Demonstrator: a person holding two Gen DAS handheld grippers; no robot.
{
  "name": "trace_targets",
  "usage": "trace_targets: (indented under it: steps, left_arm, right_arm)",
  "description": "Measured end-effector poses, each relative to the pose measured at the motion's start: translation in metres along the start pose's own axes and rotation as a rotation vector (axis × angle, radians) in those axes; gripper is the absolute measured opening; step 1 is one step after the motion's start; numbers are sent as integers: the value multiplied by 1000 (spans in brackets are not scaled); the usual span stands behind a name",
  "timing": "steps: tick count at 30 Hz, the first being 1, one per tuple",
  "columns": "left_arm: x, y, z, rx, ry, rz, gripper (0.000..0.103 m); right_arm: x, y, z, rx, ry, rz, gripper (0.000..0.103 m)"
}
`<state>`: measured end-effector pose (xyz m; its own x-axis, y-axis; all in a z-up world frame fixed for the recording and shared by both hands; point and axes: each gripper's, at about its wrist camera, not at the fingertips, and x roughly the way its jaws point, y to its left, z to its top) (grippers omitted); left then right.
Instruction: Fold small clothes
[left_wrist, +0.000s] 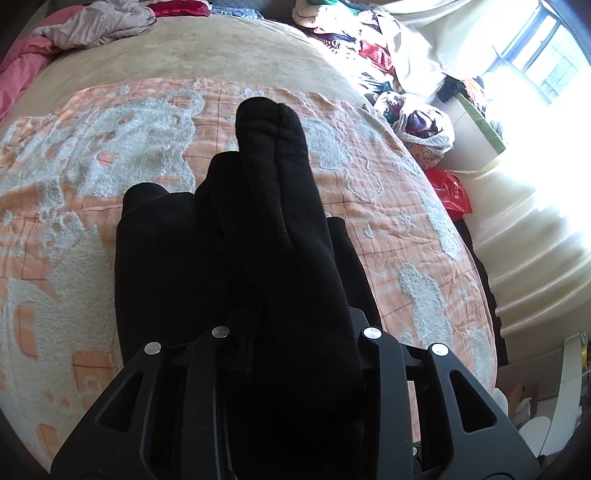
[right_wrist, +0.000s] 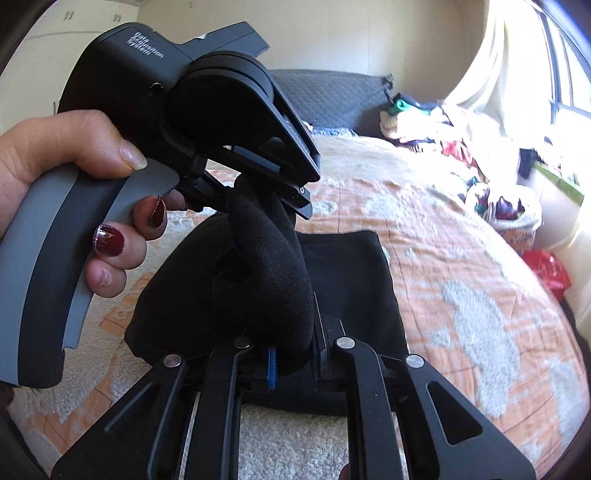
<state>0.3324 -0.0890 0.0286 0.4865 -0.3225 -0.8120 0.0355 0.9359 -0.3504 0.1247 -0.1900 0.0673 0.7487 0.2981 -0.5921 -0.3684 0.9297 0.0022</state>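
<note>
The right claw (right_wrist: 291, 363) is clenched on one end of a small black knit sock (right_wrist: 266, 280), and the left claw (right_wrist: 258, 192), at twelve o'clock in the right wrist view, grips the other end, so the sock hangs looped between them above a folded black fleece garment (right_wrist: 347, 280) on the bed's orange-and-white plush blanket (right_wrist: 461, 295). To fold well, I judge both claws should keep their grip, bring the ends level, and lower the sock flat before releasing.
</note>
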Motion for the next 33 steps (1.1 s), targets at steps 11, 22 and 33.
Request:
trace_targets:
  steps: [11,22,33]
  left_arm:
    - [39,-14,1,5,59,39,39]
    - [-1,5,-5,-39,-63,-20,58]
    - [-34,33,-61,54,-148,160,65]
  right_arm:
    - [32,-57,-16,459,147,222,19]
    - [50,-89,-22,724,245,357,22]
    - [47,-111,-12,740,199,402,57]
